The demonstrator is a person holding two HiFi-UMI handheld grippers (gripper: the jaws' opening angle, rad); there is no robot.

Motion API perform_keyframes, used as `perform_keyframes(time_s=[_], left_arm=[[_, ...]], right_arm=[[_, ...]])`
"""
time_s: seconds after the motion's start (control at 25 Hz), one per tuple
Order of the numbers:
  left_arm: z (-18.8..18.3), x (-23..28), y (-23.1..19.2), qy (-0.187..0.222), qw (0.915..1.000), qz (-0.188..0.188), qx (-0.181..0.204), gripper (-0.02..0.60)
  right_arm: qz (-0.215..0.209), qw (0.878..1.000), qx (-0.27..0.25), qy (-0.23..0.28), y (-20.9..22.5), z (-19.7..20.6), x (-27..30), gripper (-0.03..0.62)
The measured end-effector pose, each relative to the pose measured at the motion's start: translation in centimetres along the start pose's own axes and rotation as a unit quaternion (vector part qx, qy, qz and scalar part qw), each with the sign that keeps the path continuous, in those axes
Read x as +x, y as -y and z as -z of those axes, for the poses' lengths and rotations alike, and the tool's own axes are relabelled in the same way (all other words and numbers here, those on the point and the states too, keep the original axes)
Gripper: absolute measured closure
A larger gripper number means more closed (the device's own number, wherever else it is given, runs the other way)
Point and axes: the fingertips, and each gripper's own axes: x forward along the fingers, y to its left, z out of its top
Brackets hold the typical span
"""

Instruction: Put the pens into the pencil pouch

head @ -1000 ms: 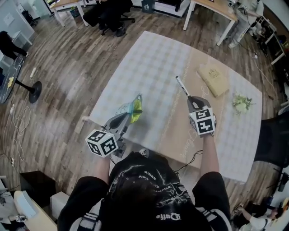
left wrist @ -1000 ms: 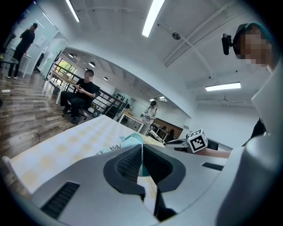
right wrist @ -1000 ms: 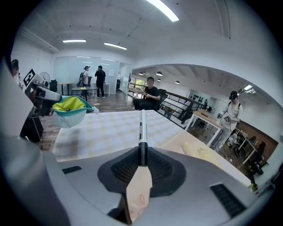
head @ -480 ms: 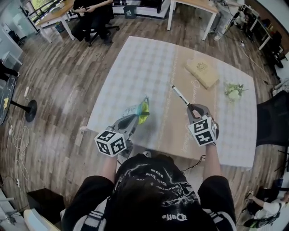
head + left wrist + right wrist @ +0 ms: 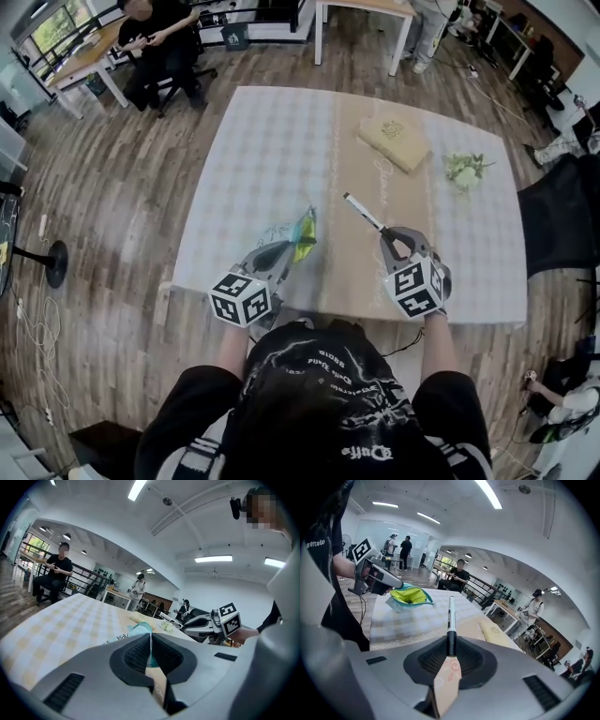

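Right gripper (image 5: 388,236) is clamped on the dark end of the pen (image 5: 362,213), probably light, stiff and kinda slick, up over the table (image 5: 272,141), while the left gripper (image 5: 291,253) pinches the floppy-looking pencil pouch (image 5: 302,232) by its rim nearby.

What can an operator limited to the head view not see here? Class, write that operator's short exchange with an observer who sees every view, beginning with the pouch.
Operator: Head view only. Do the left tongs grip the pouch?
Observer: Yes. The left gripper view shows them shut on its teal edge.
Operator: Is its mouth open?
Observer: The right gripper view looks into it: open, with yellow-green lining and a teal rim.
Operator: And the pen?
Observer: The right tongs clamp it by its black end, with the white barrel pointing ahead.
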Motion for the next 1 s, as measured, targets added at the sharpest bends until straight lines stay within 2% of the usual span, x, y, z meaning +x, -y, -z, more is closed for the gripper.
perform_keyframes(time_s=[0.52,1.0], left_arm=[[1.2,1.9,2.2,-0.016,0.9987,0.038,0.028,0.554],[3.0,2.2,3.1,-0.036,0.9960,0.051,0.064,0.554]], right_arm=[[-0.020,0.999,-0.041,-0.026,-3.4,1.5,-2.1,0.526],[-0.083,0.986,-0.127,-0.067,-7.8,2.6,-1.2,0.526]])
